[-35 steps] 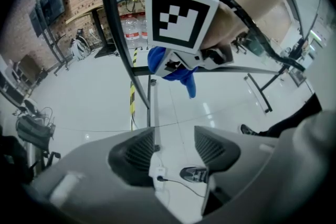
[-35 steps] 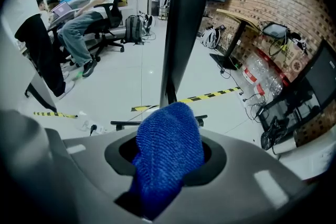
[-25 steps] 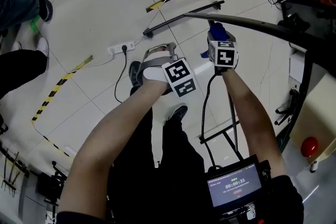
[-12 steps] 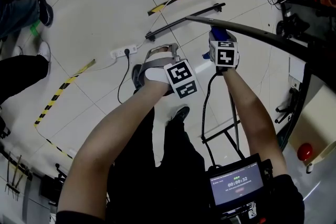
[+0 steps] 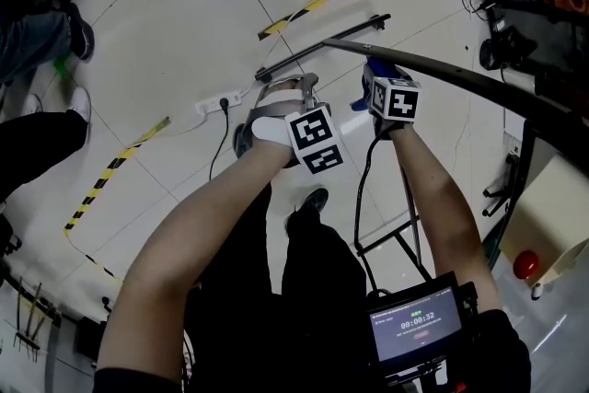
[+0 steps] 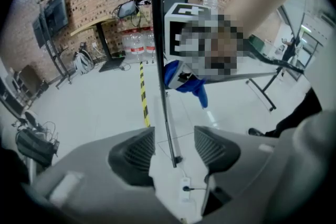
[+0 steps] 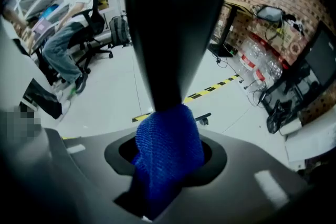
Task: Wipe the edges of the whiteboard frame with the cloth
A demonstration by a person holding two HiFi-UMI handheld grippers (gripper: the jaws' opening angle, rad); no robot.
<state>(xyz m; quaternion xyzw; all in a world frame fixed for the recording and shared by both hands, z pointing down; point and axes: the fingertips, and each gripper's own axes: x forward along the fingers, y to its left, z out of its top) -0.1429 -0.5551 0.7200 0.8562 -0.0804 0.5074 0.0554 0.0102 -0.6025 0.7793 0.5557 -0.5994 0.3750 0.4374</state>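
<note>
Cloth (image 7: 168,157) sits clamped in right gripper (image 5: 373,69) against whiteboard frame (image 7: 168,34); left gripper (image 6: 173,150) gapes empty.

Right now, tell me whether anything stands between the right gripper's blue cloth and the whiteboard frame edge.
Nothing visible does: the blue cloth, clamped in the right gripper, sits directly against the dark frame edge.

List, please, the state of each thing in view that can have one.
right gripper: jaws shut on the cloth
cloth: bunched, pressed against the whiteboard frame
whiteboard frame: upright, cloth on its top edge
left gripper: jaws apart, holding nothing
power strip: on the floor, one plug in it
screen: lit, showing a timer
</note>
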